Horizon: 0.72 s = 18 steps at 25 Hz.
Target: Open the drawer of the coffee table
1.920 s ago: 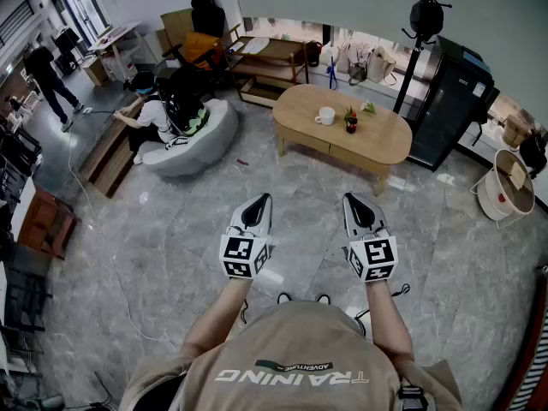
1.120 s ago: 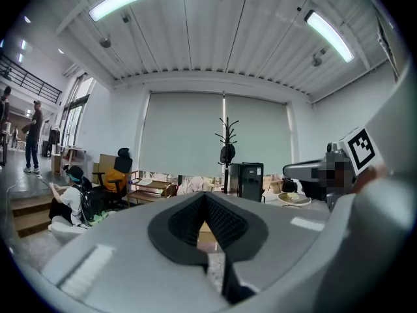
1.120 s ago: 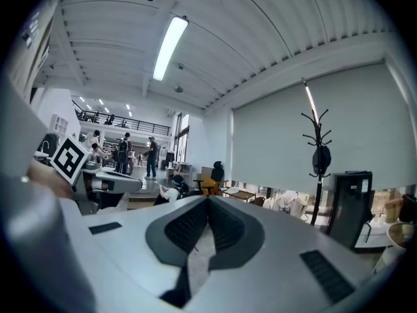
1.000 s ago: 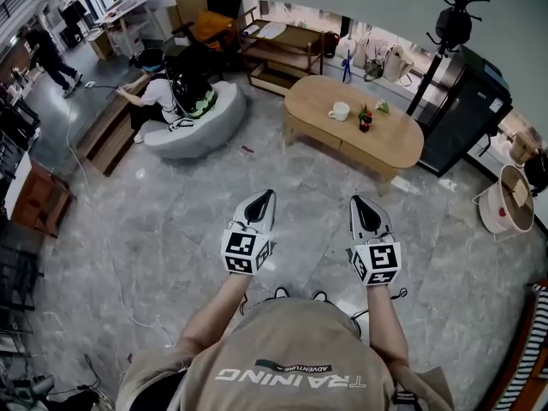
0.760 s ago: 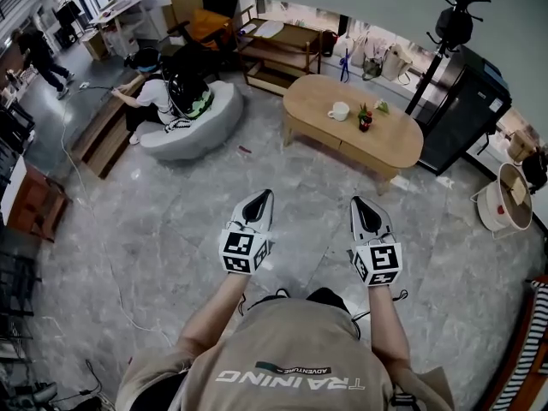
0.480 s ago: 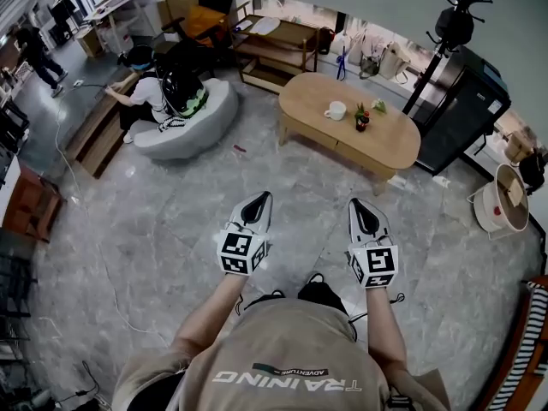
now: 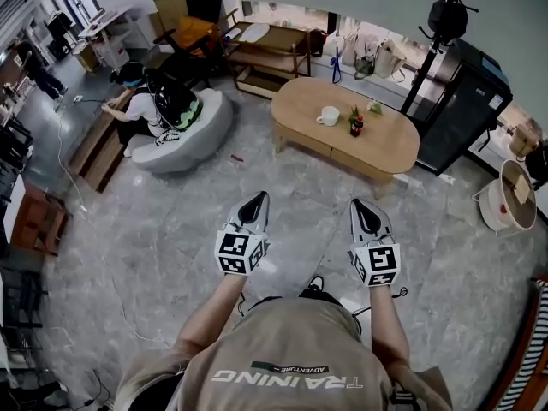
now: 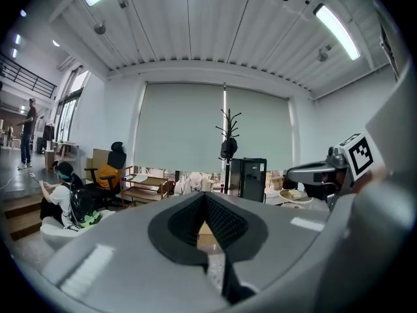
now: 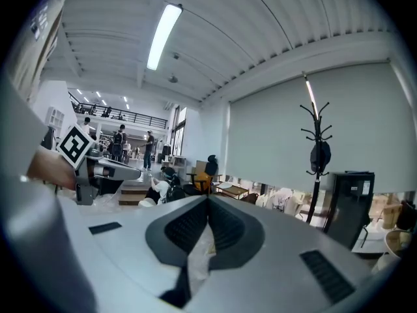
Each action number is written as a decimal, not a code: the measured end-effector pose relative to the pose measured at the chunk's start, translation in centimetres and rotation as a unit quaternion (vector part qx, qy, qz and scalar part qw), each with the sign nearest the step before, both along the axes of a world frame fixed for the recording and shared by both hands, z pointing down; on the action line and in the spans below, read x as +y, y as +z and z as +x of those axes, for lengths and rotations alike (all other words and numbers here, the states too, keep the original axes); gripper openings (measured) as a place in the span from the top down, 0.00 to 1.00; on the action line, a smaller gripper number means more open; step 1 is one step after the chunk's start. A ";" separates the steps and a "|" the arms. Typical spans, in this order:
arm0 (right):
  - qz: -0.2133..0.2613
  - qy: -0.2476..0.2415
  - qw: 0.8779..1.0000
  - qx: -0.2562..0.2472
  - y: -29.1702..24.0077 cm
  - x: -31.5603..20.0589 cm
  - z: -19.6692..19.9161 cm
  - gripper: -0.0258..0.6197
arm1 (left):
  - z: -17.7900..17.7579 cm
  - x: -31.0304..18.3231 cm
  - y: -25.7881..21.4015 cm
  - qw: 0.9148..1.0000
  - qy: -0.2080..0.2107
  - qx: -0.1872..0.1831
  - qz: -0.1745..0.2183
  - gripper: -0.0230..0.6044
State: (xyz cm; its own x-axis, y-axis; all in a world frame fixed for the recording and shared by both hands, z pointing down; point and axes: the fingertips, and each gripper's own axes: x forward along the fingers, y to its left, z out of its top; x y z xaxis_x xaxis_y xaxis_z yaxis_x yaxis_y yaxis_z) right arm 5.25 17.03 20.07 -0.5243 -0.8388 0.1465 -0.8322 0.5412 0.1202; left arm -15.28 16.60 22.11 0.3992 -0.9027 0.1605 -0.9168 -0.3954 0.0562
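The oval wooden coffee table (image 7: 381, 148) stands across the grey floor, well ahead of both grippers. A white cup (image 7: 327, 116) and a small potted plant (image 7: 354, 124) sit on its top. Its near side panel (image 7: 342, 155) faces me; I cannot make out a drawer handle from here. My left gripper (image 7: 258, 198) and right gripper (image 7: 359, 204) are held side by side in the air, pointing at the table. Both are shut with nothing between the jaws. The left gripper's tips (image 8: 205, 195) meet, as do the right gripper's tips (image 9: 208, 198).
A person sits on a grey beanbag (image 7: 201, 131) at the left, beside wooden steps (image 7: 94, 152). Behind the table are a low wooden shelf (image 7: 265, 54), a coat stand (image 7: 445, 15) and a black cabinet (image 7: 458, 101). A round white basket (image 7: 505, 195) stands at the right.
I have walked a little across the floor toward the coffee table, and both grippers came along side by side. Their jaws stayed shut.
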 end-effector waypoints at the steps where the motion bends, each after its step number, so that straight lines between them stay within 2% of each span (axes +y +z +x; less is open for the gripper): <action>1: -0.001 0.000 1.000 0.000 0.1 -0.5 0.6 0.95 | 0.5 -0.5 0.1 1.000 -0.001 -0.001 -0.001 0.98; 10: -0.034 -0.016 0.999 -0.018 3.2 -3.9 5.1 0.95 | 5.8 -3.4 1.4 1.000 -0.003 -0.013 -0.022 0.98; 18: -0.051 -0.033 0.998 -0.025 5.0 -5.0 5.8 0.95 | 6.3 -4.2 2.6 0.999 -0.020 -0.022 -0.036 0.98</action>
State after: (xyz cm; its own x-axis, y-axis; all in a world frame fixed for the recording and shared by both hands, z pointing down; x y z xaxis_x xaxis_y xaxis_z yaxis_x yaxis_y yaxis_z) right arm 11.02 12.06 25.09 -0.5860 -0.7845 0.2027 -0.7983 0.6018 0.0214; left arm -8.96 12.44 24.69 0.3536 -0.9033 0.2427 -0.9342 -0.3541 0.0434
